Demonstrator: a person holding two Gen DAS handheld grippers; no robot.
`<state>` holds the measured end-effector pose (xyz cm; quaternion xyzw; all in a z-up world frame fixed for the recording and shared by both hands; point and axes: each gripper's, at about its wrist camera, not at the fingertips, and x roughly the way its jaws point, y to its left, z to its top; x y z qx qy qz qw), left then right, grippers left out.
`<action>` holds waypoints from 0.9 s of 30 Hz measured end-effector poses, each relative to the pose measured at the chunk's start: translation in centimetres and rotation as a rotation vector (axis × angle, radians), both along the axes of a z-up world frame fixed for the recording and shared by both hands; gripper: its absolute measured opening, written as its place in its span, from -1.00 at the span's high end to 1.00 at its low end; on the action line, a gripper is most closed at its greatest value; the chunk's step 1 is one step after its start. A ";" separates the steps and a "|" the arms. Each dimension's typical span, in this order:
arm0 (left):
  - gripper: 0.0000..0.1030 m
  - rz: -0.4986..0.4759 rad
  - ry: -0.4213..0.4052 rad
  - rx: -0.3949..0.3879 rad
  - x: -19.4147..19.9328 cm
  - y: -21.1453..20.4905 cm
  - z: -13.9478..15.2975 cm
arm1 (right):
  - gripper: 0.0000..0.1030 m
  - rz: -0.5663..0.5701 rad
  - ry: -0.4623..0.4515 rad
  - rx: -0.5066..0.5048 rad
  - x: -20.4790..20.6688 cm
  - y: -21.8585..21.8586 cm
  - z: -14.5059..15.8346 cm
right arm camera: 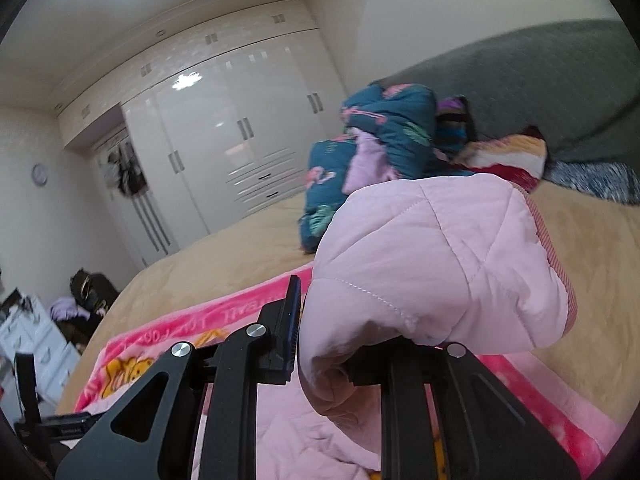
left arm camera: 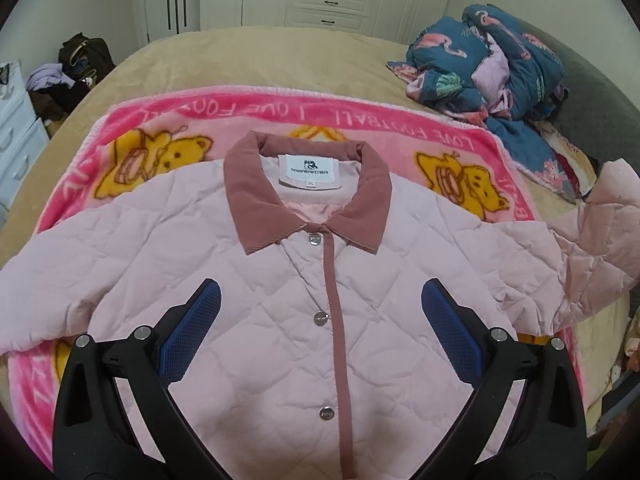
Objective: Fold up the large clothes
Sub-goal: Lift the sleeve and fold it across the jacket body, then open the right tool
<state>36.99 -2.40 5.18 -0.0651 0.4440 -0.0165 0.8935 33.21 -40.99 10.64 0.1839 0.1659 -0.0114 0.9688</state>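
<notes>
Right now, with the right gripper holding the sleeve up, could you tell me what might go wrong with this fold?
1. The right gripper pinches only the cuff end of the pale pink quilted jacket's sleeve; the puffy fabric could slip out.
2. The open left gripper hovers above the jacket front, pinning nothing, so pulling the sleeve may drag the jacket across the pink cartoon blanket.

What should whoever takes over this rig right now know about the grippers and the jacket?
Left gripper: open, hovering over the chest of the pink jacket, holding nothing.
Right gripper: shut on the sleeve, lifted off the bed.
Jacket: front up, snapped shut, collar away from you, on the pink blanket.
Done: laid flat.
Left: probably bring this sleeve across the chest, then the other, then fold the body.
</notes>
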 end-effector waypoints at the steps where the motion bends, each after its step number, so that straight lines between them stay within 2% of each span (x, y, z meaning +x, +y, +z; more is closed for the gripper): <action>1: -0.83 0.001 -0.005 -0.006 -0.2 0.4 0.3 | 0.66 0.013 0.000 -0.011 0.0 0.7 0.3; 10: -0.83 0.030 -0.050 -0.052 -2.0 4.0 2.3 | 0.66 0.119 -0.004 -0.096 0.5 7.1 2.3; 15: -0.83 0.051 -0.061 -0.071 -2.7 6.1 2.5 | 0.66 0.184 0.007 -0.129 0.8 11.2 2.2; 22: -0.83 0.076 -0.052 -0.079 -3.4 8.5 1.8 | 0.67 0.294 0.067 -0.159 1.9 18.1 -0.9; 27: -0.83 0.094 -0.031 -0.090 -3.7 9.9 0.3 | 0.67 0.388 0.147 -0.149 2.1 22.9 -5.6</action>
